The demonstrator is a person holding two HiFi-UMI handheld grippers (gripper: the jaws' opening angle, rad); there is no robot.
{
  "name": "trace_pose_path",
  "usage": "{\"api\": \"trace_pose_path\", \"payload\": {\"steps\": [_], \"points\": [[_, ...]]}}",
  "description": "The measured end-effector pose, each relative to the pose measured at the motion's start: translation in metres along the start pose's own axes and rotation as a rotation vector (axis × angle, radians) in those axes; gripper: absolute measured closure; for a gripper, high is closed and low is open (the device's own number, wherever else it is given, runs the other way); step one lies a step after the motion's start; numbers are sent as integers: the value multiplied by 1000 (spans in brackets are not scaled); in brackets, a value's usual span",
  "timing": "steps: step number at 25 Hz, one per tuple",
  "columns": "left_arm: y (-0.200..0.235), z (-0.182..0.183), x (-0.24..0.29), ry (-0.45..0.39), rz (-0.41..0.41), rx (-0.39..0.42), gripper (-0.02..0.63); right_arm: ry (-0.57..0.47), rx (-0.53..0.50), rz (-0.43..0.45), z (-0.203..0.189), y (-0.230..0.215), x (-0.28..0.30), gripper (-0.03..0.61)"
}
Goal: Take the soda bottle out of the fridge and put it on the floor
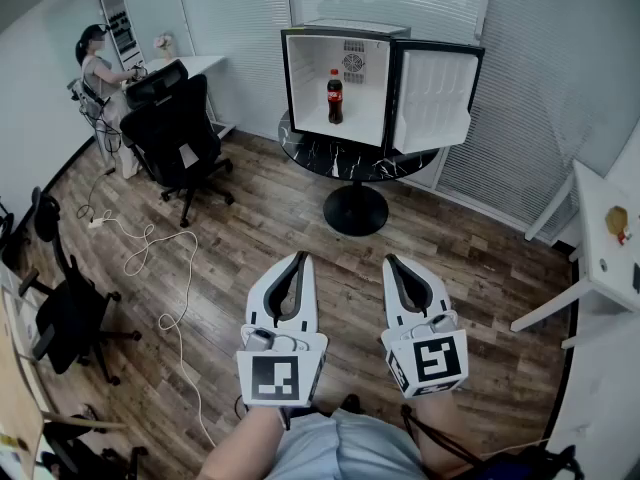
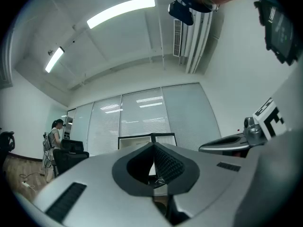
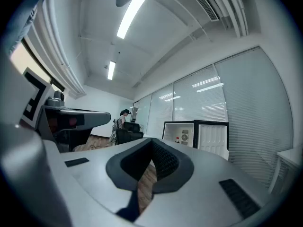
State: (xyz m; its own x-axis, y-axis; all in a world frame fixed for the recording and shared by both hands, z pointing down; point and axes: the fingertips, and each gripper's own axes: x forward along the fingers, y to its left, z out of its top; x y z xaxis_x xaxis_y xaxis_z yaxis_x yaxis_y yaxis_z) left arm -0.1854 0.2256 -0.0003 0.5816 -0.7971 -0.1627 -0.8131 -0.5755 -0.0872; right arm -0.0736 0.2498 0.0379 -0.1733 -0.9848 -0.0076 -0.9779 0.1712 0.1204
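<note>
A small fridge (image 1: 345,78) stands with its door (image 1: 435,98) swung open to the right, on a round black table (image 1: 350,163) across the room. Inside it a dark soda bottle (image 1: 335,96) with a red label stands upright. My left gripper (image 1: 299,259) and right gripper (image 1: 391,262) are side by side low in the head view, pointing at the fridge from well short of it, both shut with nothing held. The left gripper view shows the shut gripper (image 2: 154,146) with the fridge (image 2: 137,141) behind it. In the right gripper view the gripper (image 3: 152,143) is shut too, fridge (image 3: 194,134) and bottle (image 3: 177,139) far off.
A black office chair (image 1: 180,133) stands left of the table, another chair (image 1: 70,318) at the left edge. A white cable (image 1: 150,258) trails over the wood floor. A person (image 1: 100,68) sits at a desk at the back left. A white table (image 1: 600,238) is at right.
</note>
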Motion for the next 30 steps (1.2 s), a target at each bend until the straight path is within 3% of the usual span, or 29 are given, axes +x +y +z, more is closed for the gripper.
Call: {"api": "trace_pose_path", "payload": {"steps": [11,17,23,30], "points": [[-3,-11,16,7,35,-8,597,4,10,26,-9,-20,6,566],[13,-33,35,53,57,-18,597,26,19,17,-20,-31,34,565],[47,-58,73,80,67,-21,597,55,34,-22,-39,-46,85,565],[112,-92,153,102,62,-44,597,68,33,-72,-51,-66,184,565]]}}
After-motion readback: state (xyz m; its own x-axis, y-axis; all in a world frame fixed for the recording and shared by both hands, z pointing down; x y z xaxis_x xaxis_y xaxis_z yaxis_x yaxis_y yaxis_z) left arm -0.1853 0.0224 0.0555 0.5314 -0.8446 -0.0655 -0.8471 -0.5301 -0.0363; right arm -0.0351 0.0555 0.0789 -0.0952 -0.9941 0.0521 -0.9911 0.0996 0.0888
